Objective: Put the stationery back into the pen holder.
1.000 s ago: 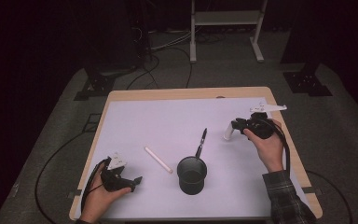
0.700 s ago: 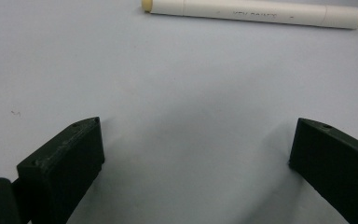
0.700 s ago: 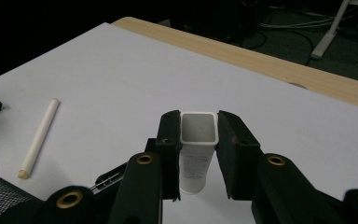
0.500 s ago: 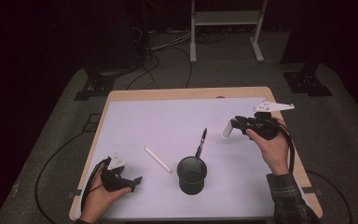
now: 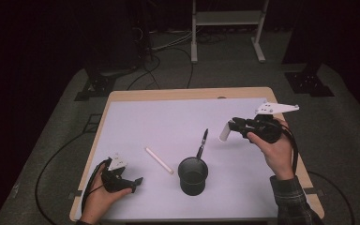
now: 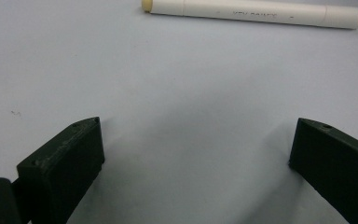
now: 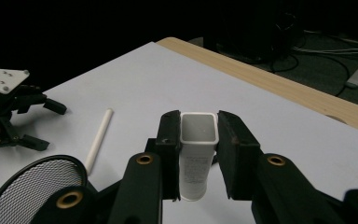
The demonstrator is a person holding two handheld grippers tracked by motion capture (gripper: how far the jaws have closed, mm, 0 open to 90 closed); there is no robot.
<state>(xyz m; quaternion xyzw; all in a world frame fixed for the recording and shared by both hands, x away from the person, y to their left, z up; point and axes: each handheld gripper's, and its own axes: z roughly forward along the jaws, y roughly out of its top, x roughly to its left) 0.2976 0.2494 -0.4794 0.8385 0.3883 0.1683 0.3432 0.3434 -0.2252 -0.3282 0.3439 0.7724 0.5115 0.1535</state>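
Right gripper [image 7: 198, 140] clamps white marker [image 7: 197, 154], long axis vertical, square end up, above-right of mesh cup [image 5: 193, 175]. Left gripper [image 6: 196, 149] wide, empty.

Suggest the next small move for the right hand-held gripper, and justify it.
Probably carry the white marker over the black mesh cup: the right hand-held gripper is shut on it above the table, and the cup stands open beside a black pen.
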